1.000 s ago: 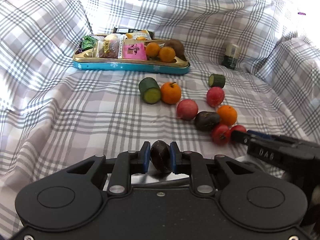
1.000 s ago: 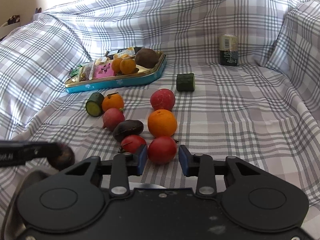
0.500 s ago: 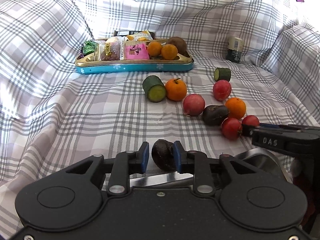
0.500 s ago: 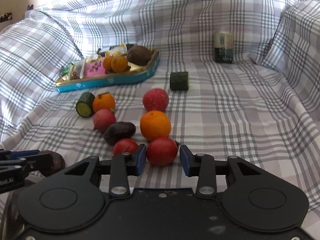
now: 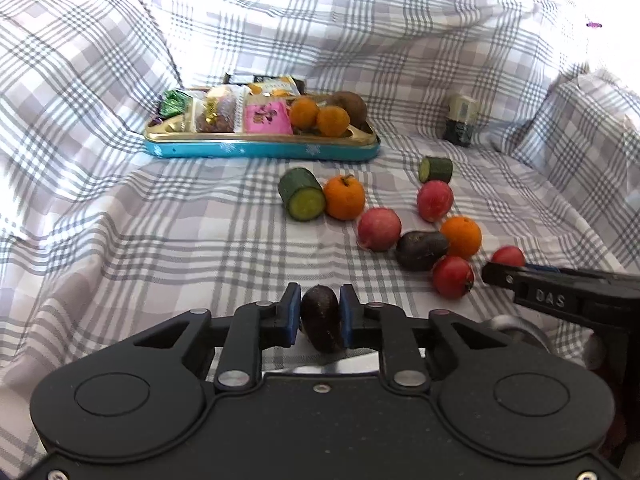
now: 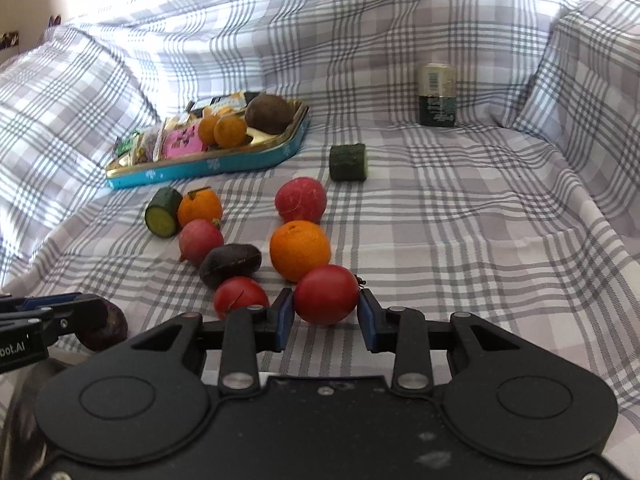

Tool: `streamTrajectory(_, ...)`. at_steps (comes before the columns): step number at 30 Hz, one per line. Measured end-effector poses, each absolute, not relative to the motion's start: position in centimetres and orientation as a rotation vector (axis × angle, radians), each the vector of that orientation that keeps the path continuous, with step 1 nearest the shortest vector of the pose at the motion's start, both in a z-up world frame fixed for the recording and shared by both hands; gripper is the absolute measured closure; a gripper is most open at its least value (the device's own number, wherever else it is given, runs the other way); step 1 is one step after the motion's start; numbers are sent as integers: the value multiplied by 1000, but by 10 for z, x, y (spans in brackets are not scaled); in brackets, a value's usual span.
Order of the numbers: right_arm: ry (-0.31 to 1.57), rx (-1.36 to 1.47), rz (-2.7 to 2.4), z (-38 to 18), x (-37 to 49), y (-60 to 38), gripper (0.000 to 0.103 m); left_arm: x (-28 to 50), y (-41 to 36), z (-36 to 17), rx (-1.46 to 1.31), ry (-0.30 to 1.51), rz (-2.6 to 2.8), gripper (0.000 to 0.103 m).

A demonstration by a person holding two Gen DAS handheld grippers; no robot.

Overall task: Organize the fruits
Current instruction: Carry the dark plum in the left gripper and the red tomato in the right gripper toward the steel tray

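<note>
1. Two claws in play, both low over the plaid sheet (image 6: 460, 220). Left claw (image 5: 320, 314) pinches a dark plum (image 5: 322, 318); pads pressed on both its sides, long axis running fore-aft between the fingers.
2. Right claw (image 6: 326, 312) straddles a red tomato (image 6: 326, 294). Jaws closing, tomato between them; left pad touching or nearly, slight gap at the right pad, so not yet a firm grip.
3. Key relation: the tomato sits dead centre at 12 o'clock of the right claw, right at the fingertips. It is round, so no axis to align. Right hand is the nearer one; left is busy with the plum.
4. Neighbours crowd it: second tomato (image 6: 240, 298) at 10 o'clock just beside the left finger, orange (image 6: 300, 250) touching it at 11–12 o'clock behind, dark fruit (image 6: 230, 264) further at 10.
5. Rest of the pile: two reddish fruits (image 6: 300, 204) (image 6: 200, 240), small orange (image 6: 200, 206) touching a cucumber piece (image 6: 162, 218), another cucumber piece (image 6: 348, 162) at 12 o'clock well back.
6. Tin tray (image 6: 208, 166) at 11 o'clock far back, holds snacks, two oranges, one brown fruit. Can (image 6: 436, 94) at 1 o'clock, far.
7. Metal rim (image 5: 516, 330) shows under the claws in left view, maybe a bowl; cannot tell.
8. Risk, my guess: closing fingers nudge the second tomato or roll the orange.
</note>
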State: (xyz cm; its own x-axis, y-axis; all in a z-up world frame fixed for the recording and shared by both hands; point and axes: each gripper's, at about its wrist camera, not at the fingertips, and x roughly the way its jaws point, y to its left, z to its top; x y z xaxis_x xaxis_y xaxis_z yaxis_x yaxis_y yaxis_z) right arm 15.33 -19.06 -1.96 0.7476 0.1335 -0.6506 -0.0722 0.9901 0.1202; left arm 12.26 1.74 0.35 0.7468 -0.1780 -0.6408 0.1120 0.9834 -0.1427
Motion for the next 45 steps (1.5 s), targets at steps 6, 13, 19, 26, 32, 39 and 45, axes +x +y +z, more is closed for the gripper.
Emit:
streamTrajectory(6,689,54,68,-15,140,-194,67,110,26,10,-81,668,-100,76)
streamTrajectory(13,694,31,44,-13,122,-196,67,91,39,13,-78,646,-63,76)
streamTrajectory(19,677,20,47,-9,96,-195,67,75,41,16,-91,615,-59,76)
streamTrajectory(26,606,35,56,2,66,-194,67,54,35,18,-89,578,-89,76)
streamTrajectory(32,525,61,6,14,51,-197,67,36,23,20,-52,537,-118,76)
streamTrajectory(39,556,69,32,17,32,-205,67,14,13,19,-54,524,-144,76)
streamTrajectory(45,584,7,113,13,9,-191,67,4,13,13,-77,553,-135,76)
